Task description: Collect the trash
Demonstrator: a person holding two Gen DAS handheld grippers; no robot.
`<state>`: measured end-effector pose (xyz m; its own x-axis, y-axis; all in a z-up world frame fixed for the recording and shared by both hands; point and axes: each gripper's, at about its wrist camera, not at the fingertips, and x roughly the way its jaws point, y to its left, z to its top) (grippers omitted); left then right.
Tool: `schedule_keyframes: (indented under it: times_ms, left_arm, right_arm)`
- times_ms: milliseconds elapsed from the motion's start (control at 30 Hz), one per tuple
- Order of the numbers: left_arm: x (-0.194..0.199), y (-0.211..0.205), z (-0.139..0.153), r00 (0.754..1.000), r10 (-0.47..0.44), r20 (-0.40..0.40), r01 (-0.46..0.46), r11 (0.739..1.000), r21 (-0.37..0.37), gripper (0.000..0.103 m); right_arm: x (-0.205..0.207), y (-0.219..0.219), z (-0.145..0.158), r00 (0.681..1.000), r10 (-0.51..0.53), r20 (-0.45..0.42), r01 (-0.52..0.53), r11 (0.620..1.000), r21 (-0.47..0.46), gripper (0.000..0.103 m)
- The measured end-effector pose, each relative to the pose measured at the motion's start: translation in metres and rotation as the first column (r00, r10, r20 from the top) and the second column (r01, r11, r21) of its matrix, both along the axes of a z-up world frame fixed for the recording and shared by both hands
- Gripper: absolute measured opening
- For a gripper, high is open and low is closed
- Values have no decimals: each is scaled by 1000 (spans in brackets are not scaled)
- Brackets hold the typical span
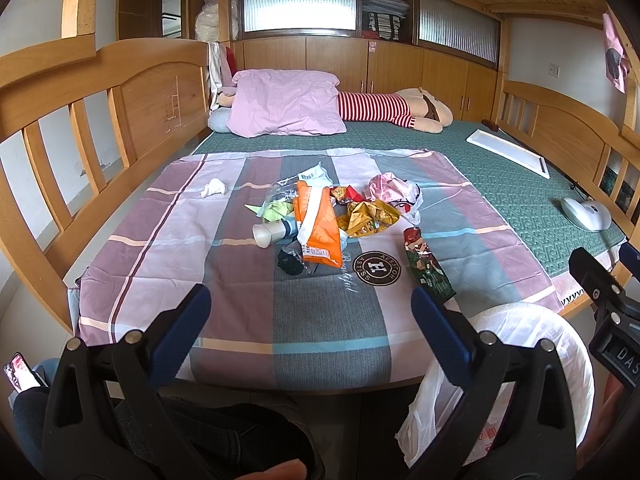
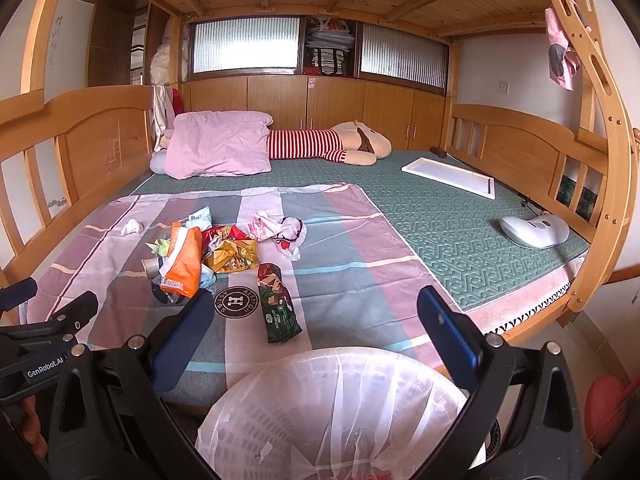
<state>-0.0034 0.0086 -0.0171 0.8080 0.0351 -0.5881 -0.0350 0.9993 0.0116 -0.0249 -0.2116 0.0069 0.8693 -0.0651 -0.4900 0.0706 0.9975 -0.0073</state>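
Left wrist view: low at the foot of the bed (image 1: 500, 184), facing along it toward the pillow (image 1: 284, 104) and cupboards; jaws wide in the foreground; trash pile (image 1: 320, 216) near, centred; lined bin (image 1: 520, 360) at lower right.

Right wrist view: same facing, set further right, directly above the bin (image 2: 340, 408); pile (image 2: 208, 252) lies left of centre.

Shared: bed, checked sheet (image 1: 224, 280) (image 2: 340, 240), pile, bin, pillow (image 2: 216, 144). Each view catches the other gripper at its edge.
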Motion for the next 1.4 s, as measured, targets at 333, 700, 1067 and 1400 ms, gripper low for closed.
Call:
schedule_keyframes:
  times_ms: [333,700,1067,1400]
  left_arm:
    - [-1,1,0,1000,1,5,-1,1000,-1,100]
    - [-3,1,-2,1000,4,3,-4,1000,-2,100]
    - [10,13,-8,998,-61,-24,59,997,-57,100]
    - [66,94,-10,995,-96,2,94,969,-230,77]
  right_arm:
    - [-2,1,1,1000,-4,2,4,1000,2,100]
    - [-3,0,1,1000,-7,0,7,1000,7,100]
    - [10,9,-19,997,10,-78,-12,1000,-15,100]
    - [49,23,-39,979,31,-202,-13,996,91,90]
